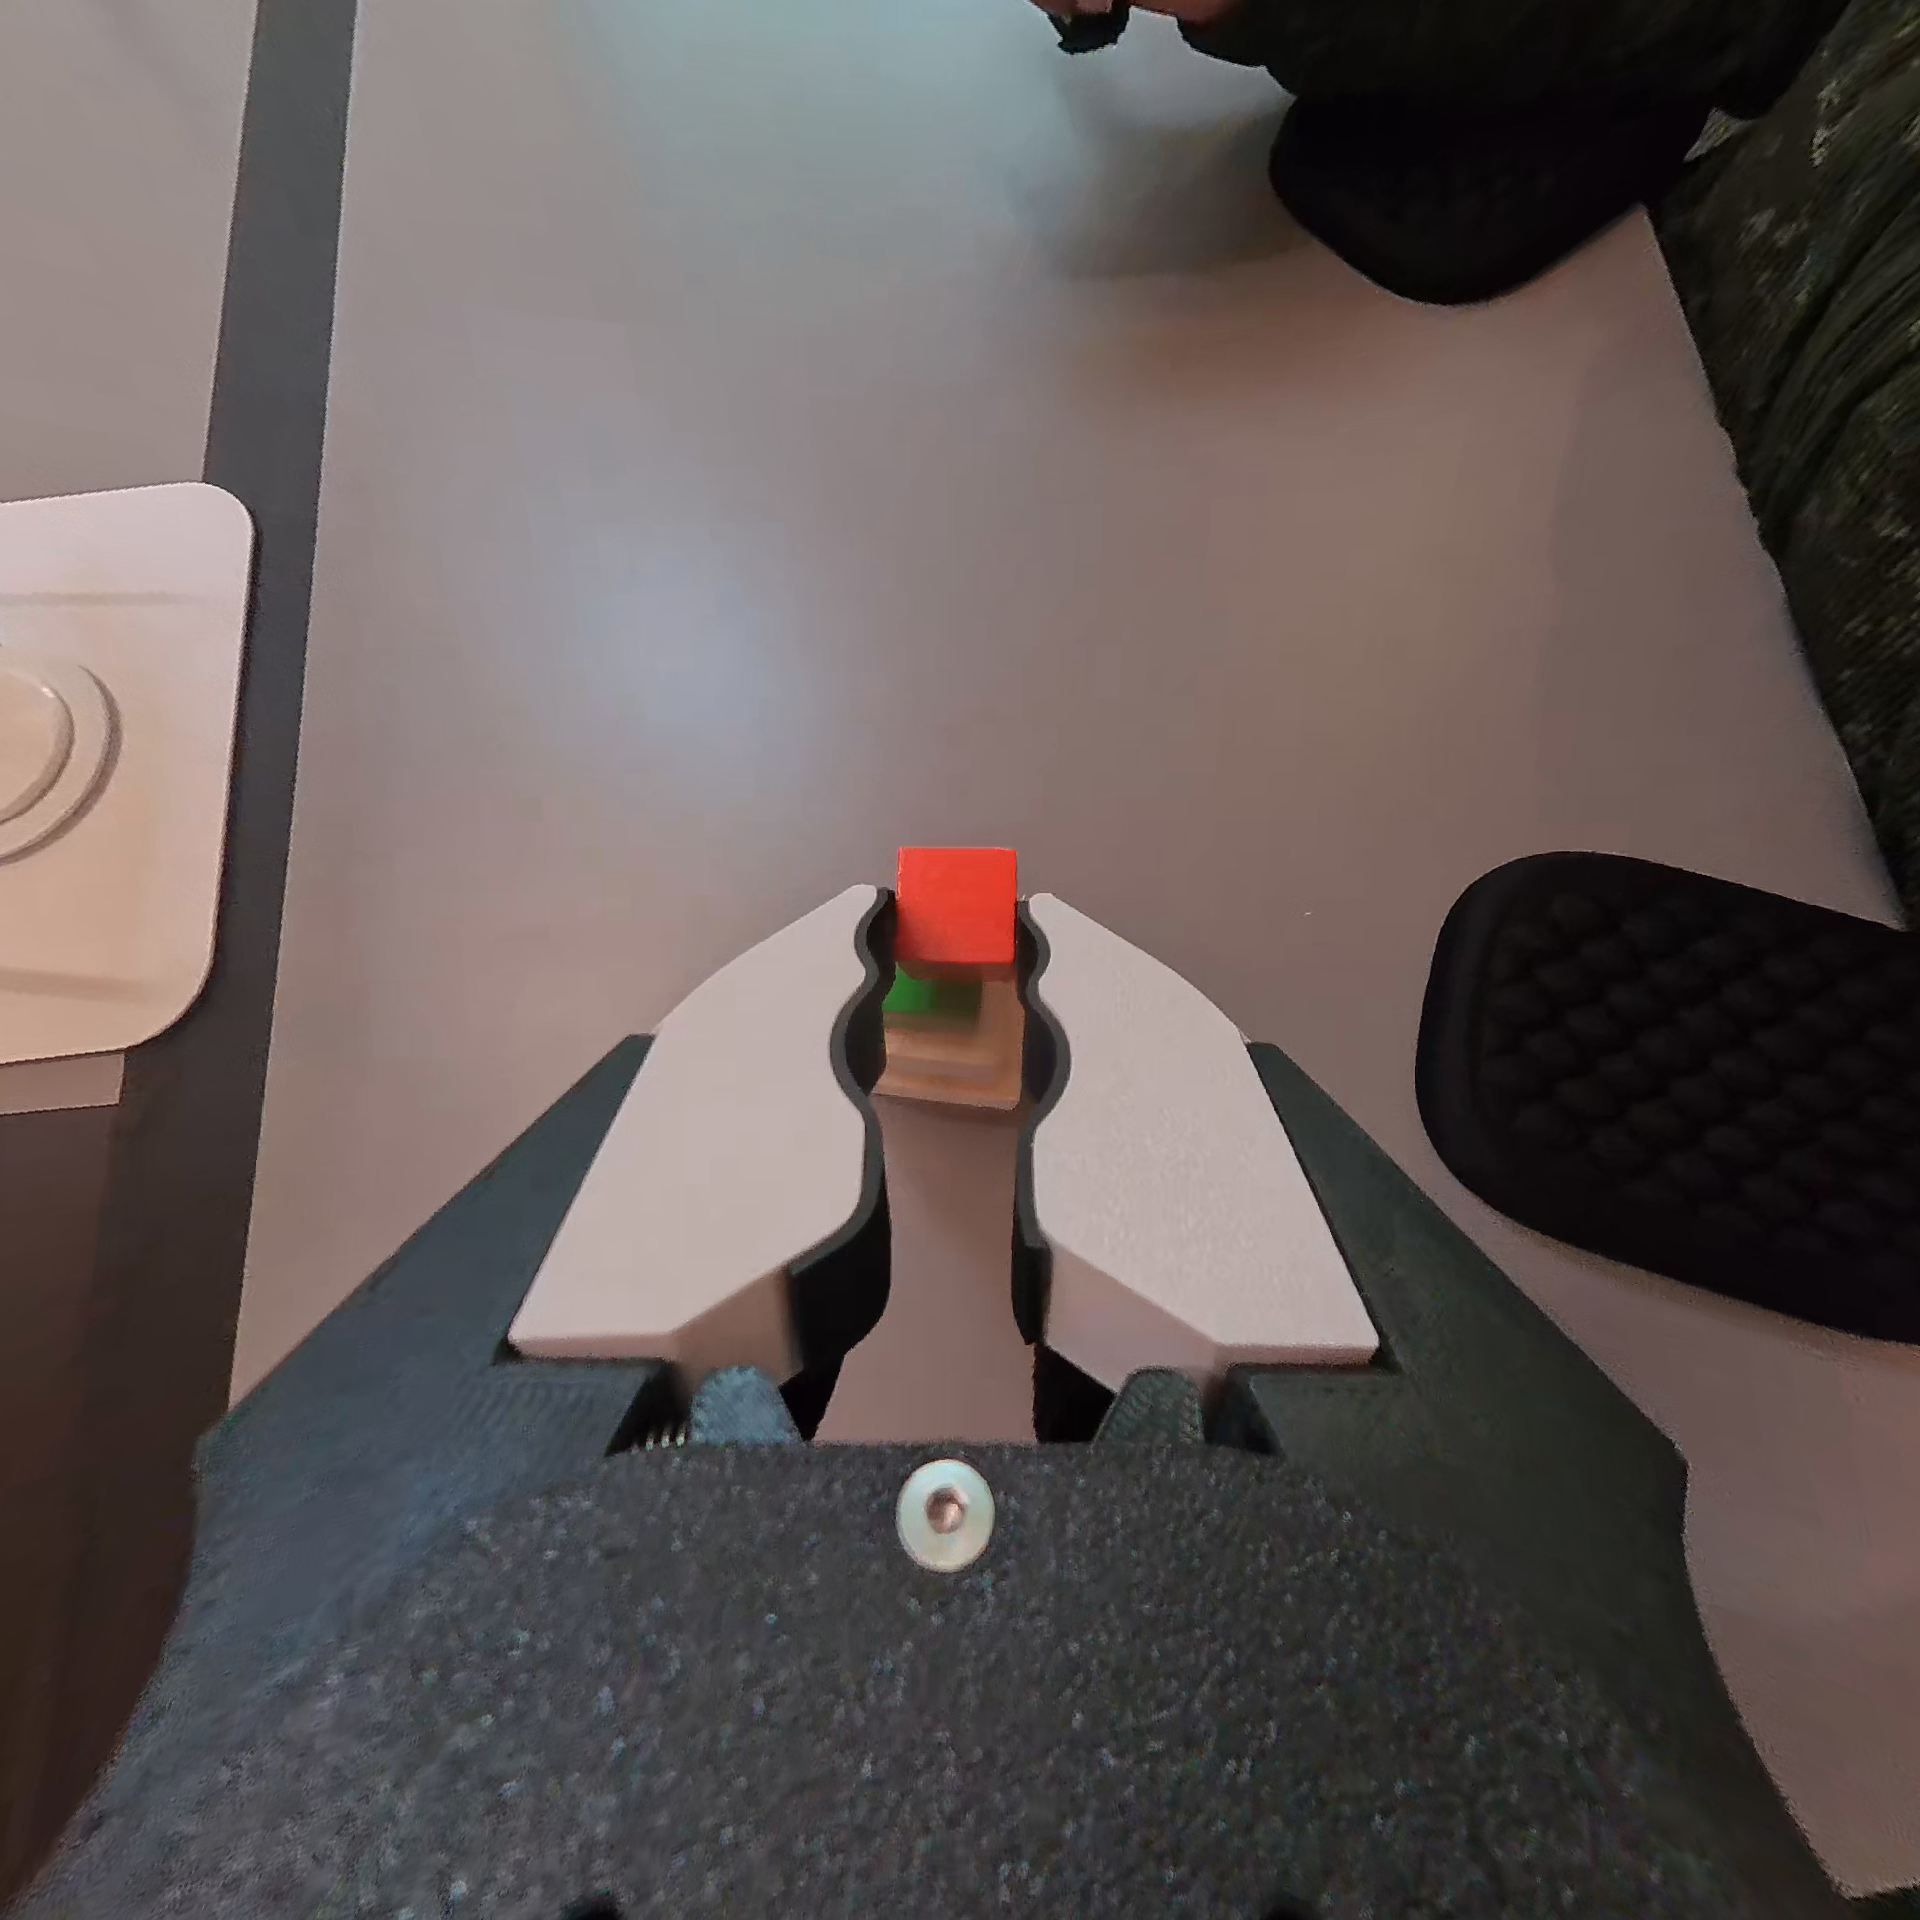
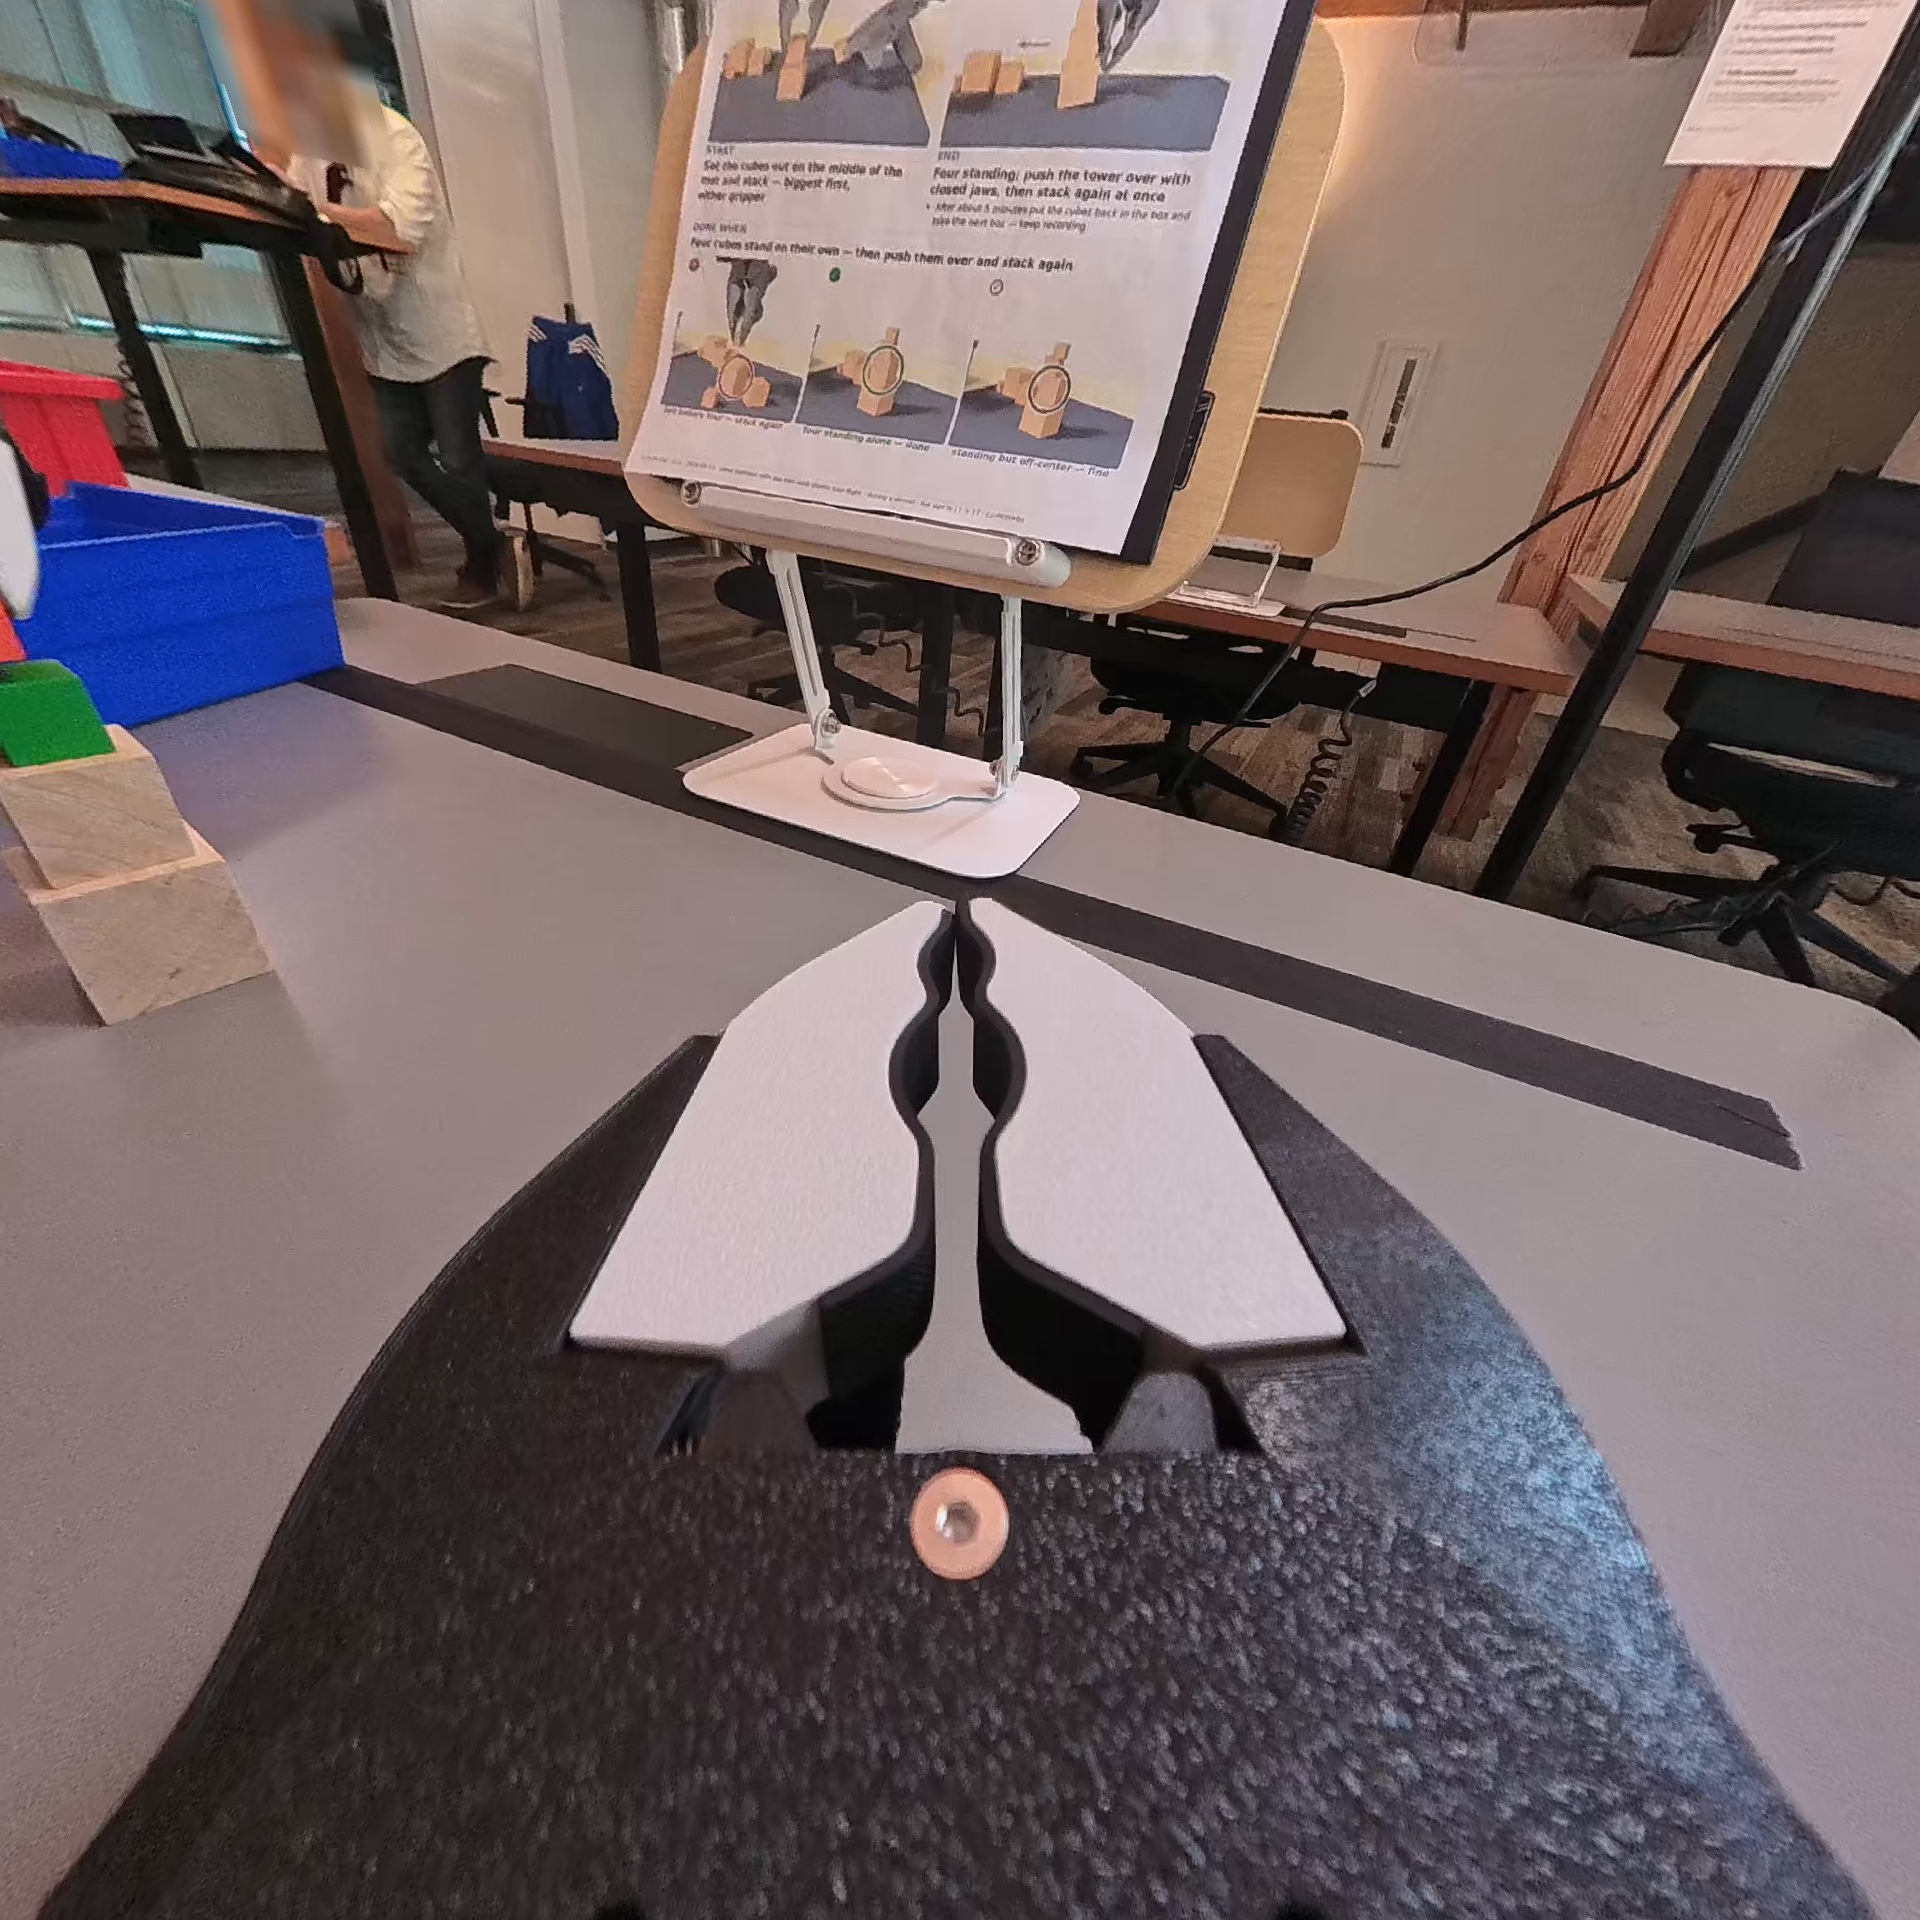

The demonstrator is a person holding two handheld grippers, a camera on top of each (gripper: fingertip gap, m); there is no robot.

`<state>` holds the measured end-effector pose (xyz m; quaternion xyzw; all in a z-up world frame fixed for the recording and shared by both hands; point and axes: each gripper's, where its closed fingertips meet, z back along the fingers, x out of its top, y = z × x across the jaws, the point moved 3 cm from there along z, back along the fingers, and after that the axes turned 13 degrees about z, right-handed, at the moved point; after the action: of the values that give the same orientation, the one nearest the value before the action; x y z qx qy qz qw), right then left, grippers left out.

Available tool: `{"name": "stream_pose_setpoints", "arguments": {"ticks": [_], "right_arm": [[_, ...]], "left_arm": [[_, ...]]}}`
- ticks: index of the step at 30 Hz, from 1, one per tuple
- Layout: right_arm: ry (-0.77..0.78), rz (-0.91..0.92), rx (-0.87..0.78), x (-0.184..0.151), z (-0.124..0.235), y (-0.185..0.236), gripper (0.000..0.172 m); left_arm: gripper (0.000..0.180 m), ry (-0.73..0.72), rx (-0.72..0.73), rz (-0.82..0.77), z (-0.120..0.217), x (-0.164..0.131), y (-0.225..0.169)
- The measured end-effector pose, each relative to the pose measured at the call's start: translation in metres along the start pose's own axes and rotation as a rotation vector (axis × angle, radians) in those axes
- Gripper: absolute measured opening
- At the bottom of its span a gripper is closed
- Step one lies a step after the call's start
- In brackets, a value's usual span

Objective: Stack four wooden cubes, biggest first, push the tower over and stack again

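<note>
- Gripping a red cube (image 1: 956, 906) squarely at its fingertips, the left hand-held gripper (image 1: 954, 914) hovers above the block stack (image 1: 940, 1049).
- Beside that stack, the right hand-held gripper (image 2: 955, 920) is fully closed on nothing, above the bench (image 2: 520, 987).

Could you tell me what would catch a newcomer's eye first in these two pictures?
The small bright red cube pinched between the left gripper's white fingertips stands out, poised over a green cube on two stacked pale wooden blocks. In the right wrist view, the shut right gripper points at a white-based document stand on the grey table.
</note>
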<state>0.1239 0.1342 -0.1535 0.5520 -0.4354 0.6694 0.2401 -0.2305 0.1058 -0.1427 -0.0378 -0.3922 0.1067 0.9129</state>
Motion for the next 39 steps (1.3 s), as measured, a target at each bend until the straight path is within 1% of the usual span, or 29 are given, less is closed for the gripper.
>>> {"name": "stream_pose_setpoints", "arguments": {"ticks": [13, 39], "right_arm": [[0.004, -0.001, -0.009, -0.0012, -0.0001, -0.0016, 0.000], [0.011, -0.006, -0.015, -0.0026, -0.0004, -0.0022, 0.000]], "left_arm": [[0.021, 0.060, -0.033, -0.037, -0.0049, -0.0002, 0.0061], [0.022, 0.062, -0.011, -0.048, -0.0031, -0.0021, 0.0081]]}}
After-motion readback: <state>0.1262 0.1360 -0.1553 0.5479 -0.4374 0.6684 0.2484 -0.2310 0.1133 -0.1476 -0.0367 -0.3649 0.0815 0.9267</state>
